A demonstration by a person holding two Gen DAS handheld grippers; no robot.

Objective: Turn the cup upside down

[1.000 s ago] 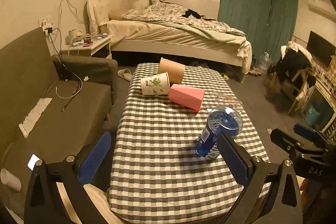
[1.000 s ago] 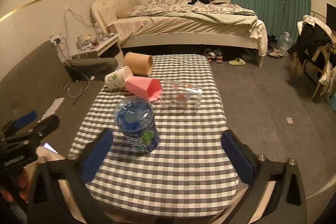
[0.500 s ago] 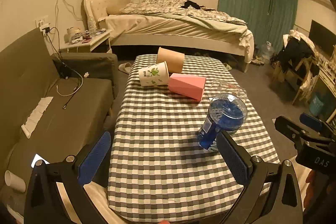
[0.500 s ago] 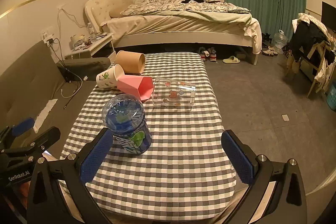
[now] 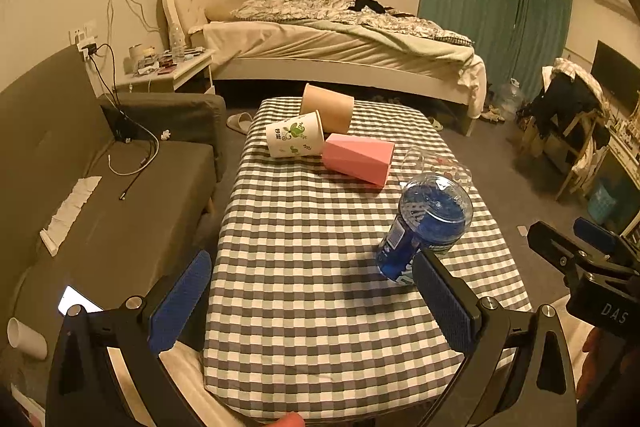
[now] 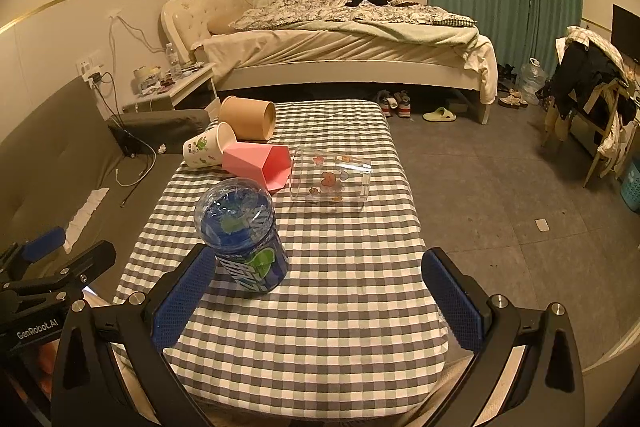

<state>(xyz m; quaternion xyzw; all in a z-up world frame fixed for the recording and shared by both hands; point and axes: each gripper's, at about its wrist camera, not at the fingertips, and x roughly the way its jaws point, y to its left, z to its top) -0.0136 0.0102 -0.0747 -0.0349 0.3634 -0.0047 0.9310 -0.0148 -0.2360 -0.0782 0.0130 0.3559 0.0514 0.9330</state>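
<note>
Several cups lie on their sides at the far end of the checkered table (image 5: 312,267): a brown paper cup (image 5: 328,105) (image 6: 248,123), a white cup with green print (image 5: 294,141) (image 6: 208,147), a pink angular cup (image 5: 358,157) (image 6: 258,163) and a clear glass with cartoon prints (image 6: 330,179) (image 5: 436,163). A blue cup (image 5: 424,223) (image 6: 244,235) stands upside down at the near right. My left gripper (image 5: 312,303) and right gripper (image 6: 320,299) are both open and empty above the table's near edge.
A grey sofa (image 5: 80,187) with cables and a phone runs along the left. A bed (image 5: 340,43) stands beyond the table. A nightstand (image 5: 168,67) is at the back left. A chair with clothes (image 6: 592,87) stands on the right.
Both grippers have moved forward and lower toward the table, so the cups look nearer. Nothing on the table has moved.
</note>
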